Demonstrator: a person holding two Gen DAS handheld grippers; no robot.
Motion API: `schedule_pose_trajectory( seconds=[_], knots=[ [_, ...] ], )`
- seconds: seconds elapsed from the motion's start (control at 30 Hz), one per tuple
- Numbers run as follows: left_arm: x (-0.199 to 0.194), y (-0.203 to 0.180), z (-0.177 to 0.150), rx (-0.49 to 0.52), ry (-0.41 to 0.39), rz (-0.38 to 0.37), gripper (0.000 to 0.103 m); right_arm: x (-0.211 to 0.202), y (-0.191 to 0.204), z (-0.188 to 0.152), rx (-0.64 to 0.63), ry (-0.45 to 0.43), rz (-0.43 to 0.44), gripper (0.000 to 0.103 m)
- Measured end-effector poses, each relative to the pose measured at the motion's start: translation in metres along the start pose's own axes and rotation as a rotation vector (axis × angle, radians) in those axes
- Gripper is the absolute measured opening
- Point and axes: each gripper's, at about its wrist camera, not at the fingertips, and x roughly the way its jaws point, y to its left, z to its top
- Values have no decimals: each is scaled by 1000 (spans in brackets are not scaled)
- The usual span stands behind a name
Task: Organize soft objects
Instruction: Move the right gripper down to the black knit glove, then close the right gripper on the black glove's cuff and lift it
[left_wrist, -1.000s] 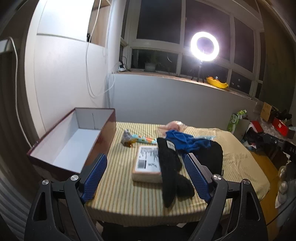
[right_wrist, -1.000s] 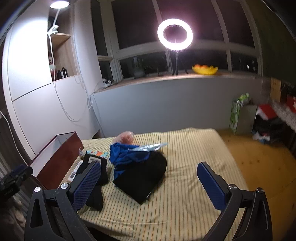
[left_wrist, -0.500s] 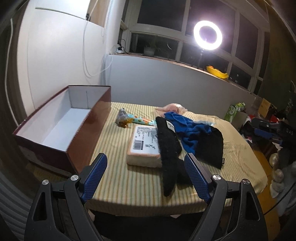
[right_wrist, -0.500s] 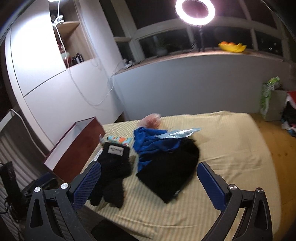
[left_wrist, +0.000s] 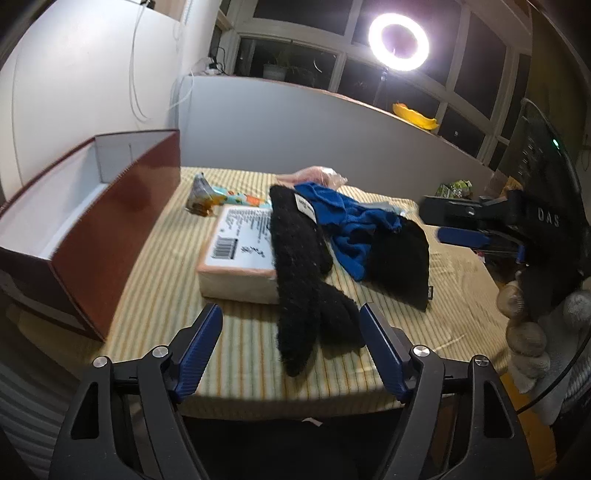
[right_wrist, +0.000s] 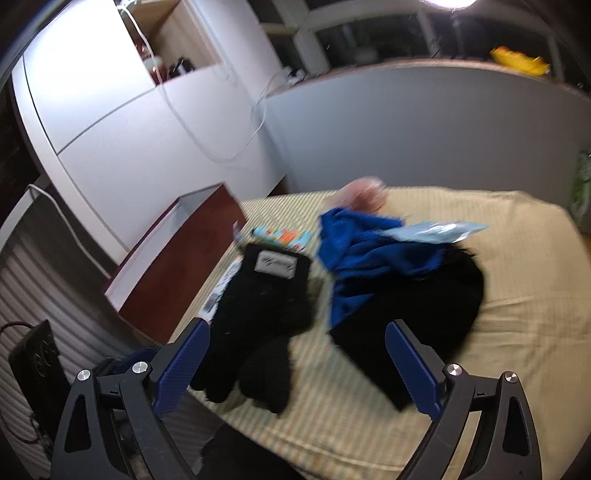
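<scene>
left gripper (left_wrist: 290, 345) jaws spread wide, nothing between them; black knit gloves (left_wrist: 303, 273) lie just ahead, draped over a labelled pink package (left_wrist: 236, 258). right gripper (right_wrist: 297, 363) also spread and empty, gloves ahead-left, blue cloth (right_wrist: 354, 258) on black garment (right_wrist: 421, 314) ahead. open maroon box (left_wrist: 92, 221) far left on striped table (left_wrist: 240, 350).

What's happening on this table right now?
A person holds a hand-held gripper in each hand over a striped table. The left hand-held gripper and right hand-held gripper are both open and empty, facing the black glove. The blue cloth, black hat and open red box sit untouched.
</scene>
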Motion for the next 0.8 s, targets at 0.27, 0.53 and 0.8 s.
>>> schedule_pose_trajectory(
  seconds=[0.27, 0.53, 0.8],
  knots=[
    [22, -2, -3, -11, 17, -32, 63, 59, 21, 0, 37, 150, 112, 94],
    [37, 8, -2, -63, 29, -76, 51, 105, 31, 12, 64, 236, 111, 94],
    [49, 4, -1, -51, 46, -91, 43, 133, 40, 17, 53, 307, 83, 94]
  ],
)
